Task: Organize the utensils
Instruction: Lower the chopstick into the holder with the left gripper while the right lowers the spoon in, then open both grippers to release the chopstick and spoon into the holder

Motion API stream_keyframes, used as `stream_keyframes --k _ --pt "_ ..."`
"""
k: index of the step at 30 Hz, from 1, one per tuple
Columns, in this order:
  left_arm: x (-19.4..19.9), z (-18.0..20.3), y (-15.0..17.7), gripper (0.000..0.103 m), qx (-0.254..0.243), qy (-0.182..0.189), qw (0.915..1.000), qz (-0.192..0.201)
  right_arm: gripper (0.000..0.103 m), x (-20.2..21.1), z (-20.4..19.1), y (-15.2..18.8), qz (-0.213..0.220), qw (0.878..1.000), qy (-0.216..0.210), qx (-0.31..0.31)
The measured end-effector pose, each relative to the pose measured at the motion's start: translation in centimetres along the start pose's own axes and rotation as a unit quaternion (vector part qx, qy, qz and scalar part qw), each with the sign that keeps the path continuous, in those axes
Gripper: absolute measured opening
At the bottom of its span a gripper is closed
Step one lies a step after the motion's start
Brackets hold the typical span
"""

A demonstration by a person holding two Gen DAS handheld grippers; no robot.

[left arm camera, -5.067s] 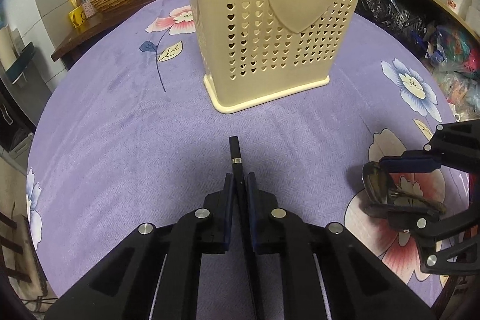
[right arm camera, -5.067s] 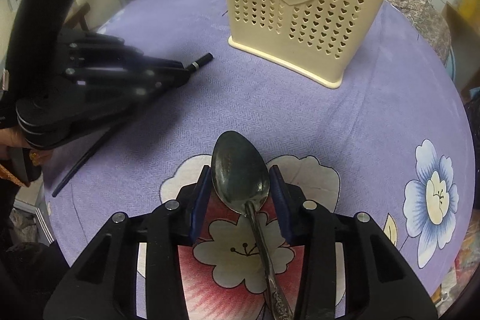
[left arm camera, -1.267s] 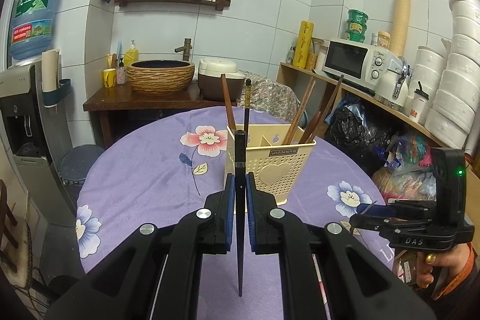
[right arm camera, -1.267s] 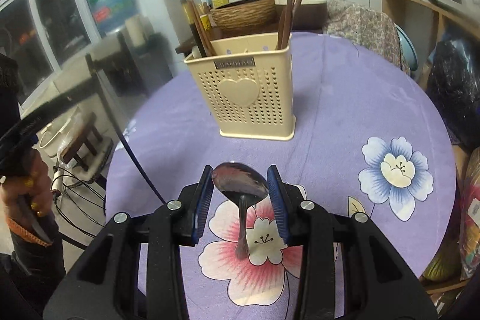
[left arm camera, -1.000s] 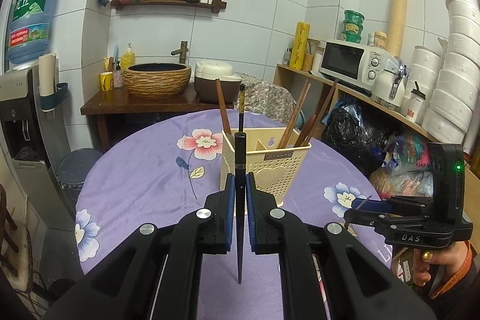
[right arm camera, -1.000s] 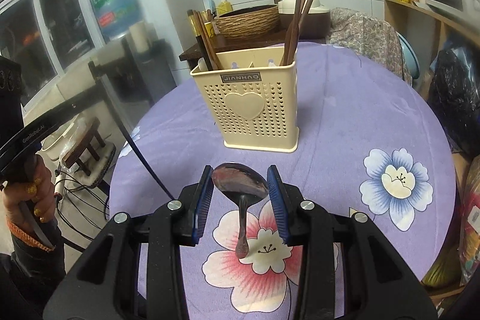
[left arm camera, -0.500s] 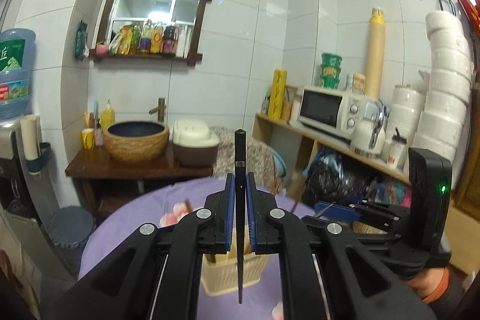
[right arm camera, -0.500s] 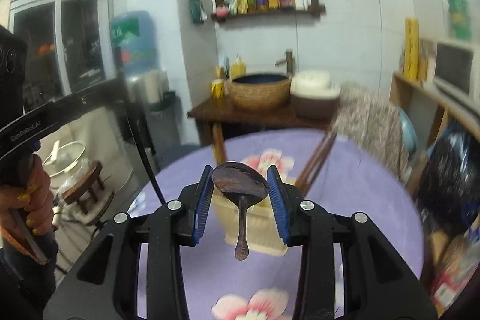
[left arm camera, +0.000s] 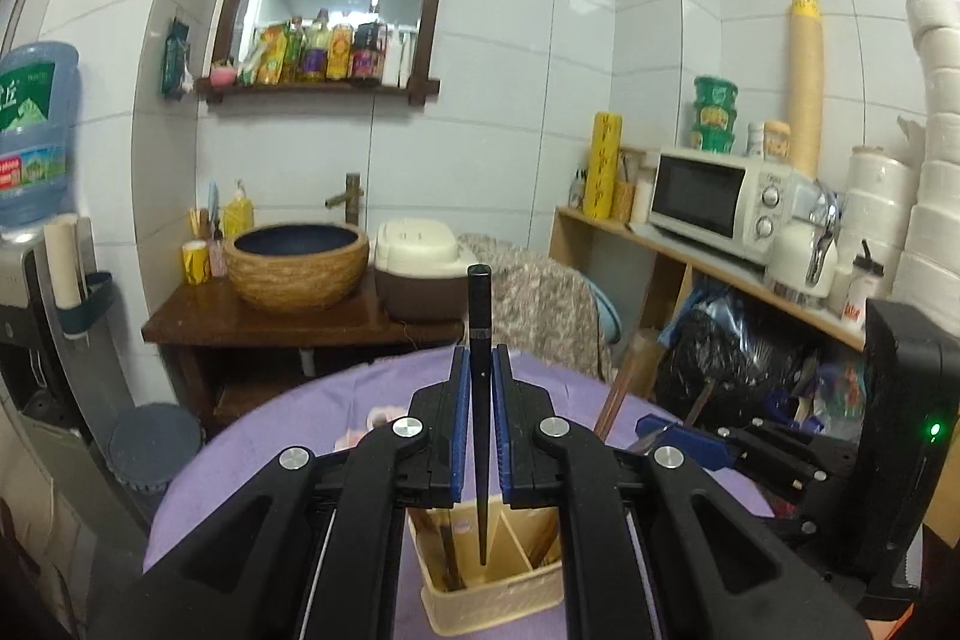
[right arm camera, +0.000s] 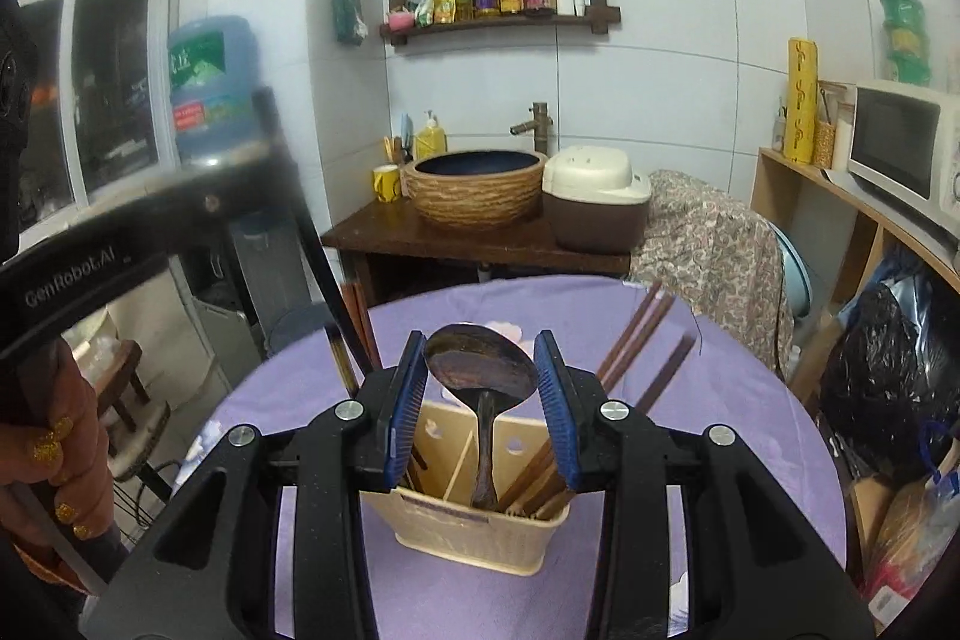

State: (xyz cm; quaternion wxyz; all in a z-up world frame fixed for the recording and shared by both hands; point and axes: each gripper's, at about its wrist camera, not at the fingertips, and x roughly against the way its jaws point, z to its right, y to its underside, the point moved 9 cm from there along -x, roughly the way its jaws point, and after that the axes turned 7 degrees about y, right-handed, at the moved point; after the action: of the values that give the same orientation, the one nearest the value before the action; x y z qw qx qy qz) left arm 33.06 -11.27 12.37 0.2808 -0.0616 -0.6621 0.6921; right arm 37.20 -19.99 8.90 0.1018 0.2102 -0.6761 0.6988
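The left gripper [left arm camera: 478, 370] is clamping a slim black chopstick [left arm camera: 479, 400] upright between its blue pads, the jaws nearly together, the tapered tip hanging over the middle compartment of the cream plastic perforated utensil holder [left arm camera: 480, 601] that is standing on the round table under a purple floral cloth [left arm camera: 288, 424]. Whether the tip is already passing below the rim cannot be told. The right gripper [right arm camera: 483, 388] is gripping a dark metal spoon [right arm camera: 480, 367] by the sides of its bowl, bowl up, handle hanging down toward the same holder [right arm camera: 474, 532]; the handle end is overlapping a compartment just right of the inner divider.

Brown wooden chopsticks [right arm camera: 636, 334] are already leaning out of the holder's right side, close beside the spoon's way down, and another bundle of sticks [right arm camera: 354, 322] is rising on its left, next to the black chopstick's shaft. In the right wrist view the left tool's body is crossing the left half of the picture, a hand [right arm camera: 54, 454] in a sleeve wrapping its grip.

Behind the table a woven-sided basin [left arm camera: 300, 265] with a faucet is sitting on a dark wooden stand beside a white and brown rice cooker [left arm camera: 417, 262]. A mirror shelf of bottles [left arm camera: 324, 52] is hanging above, a microwave [left arm camera: 720, 199] is resting on a shelf to the right, and a blue water jug [left arm camera: 30, 130] is standing at far left
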Motion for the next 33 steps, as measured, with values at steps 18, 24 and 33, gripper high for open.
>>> stream_keyframes --k 18,24,33 --pt "-1.9 -1.3 6.7 0.009 -0.007 -0.015 0.9979 -0.063 0.063 -3.3 -0.8 7.0 -0.044 0.996 0.039 0.060" --pt "1.1 -1.3 6.2 0.062 -0.020 -0.030 0.9988 -0.033 0.075 -0.7 -0.2 6.9 -0.020 0.998 0.035 0.045" --pt "7.7 -2.0 9.7 0.098 -0.035 -0.037 0.9986 0.009 0.097 5.2 2.0 10.6 -0.006 1.000 0.031 0.000"
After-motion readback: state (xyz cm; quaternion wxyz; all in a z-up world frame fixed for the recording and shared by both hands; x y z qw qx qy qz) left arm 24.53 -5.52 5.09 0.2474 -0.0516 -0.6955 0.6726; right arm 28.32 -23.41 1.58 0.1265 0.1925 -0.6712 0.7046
